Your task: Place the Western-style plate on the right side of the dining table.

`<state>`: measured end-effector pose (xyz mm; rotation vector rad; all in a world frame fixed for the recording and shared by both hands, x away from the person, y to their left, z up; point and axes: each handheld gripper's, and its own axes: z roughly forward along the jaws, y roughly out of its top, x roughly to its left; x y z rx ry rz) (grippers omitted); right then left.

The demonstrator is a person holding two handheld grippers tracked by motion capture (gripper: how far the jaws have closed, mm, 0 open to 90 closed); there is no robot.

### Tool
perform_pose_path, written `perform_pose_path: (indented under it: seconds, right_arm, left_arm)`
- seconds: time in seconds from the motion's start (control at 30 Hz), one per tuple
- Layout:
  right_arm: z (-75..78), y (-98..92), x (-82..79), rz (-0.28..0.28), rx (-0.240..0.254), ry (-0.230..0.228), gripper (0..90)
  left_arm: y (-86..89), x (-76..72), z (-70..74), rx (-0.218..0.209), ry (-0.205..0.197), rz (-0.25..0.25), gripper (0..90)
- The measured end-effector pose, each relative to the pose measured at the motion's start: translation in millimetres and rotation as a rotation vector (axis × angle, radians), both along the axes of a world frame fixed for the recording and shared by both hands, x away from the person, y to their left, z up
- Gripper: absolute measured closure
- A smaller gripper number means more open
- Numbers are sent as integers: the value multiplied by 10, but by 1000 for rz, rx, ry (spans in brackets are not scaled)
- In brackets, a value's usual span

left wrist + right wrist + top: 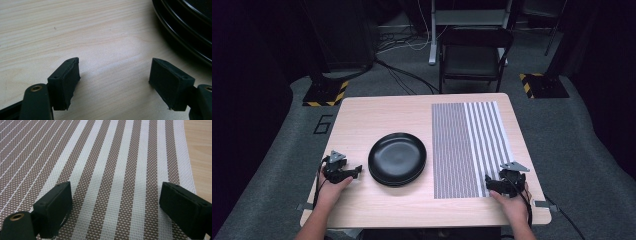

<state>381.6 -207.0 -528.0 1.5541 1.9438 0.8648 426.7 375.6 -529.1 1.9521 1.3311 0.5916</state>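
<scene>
The surface (377, 115) is pale wood with fine grain and a smooth matt finish. The stacked plates (397, 159) look glossy black, like glazed ceramic or plastic. The striped mat (469, 145) is coarse woven mesh, brown and white, matt. The hand-held gripper pads (66, 80) are matt black rubber.

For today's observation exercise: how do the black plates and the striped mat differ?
The plates are round, glossy and plain black; the mat is rectangular, woven and striped brown and white. The plates are stacked and raised; the mat lies flat. Both rest on the wooden table.
</scene>
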Motion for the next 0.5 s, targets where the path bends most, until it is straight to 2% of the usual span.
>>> perform_pose_path:
  seconds: [0.5]
  right_arm:
    - [1, 0, 0, -1, 1, 0, 105]
  left_arm:
    - [-17, -1, -6, 4, 9, -19, 167]
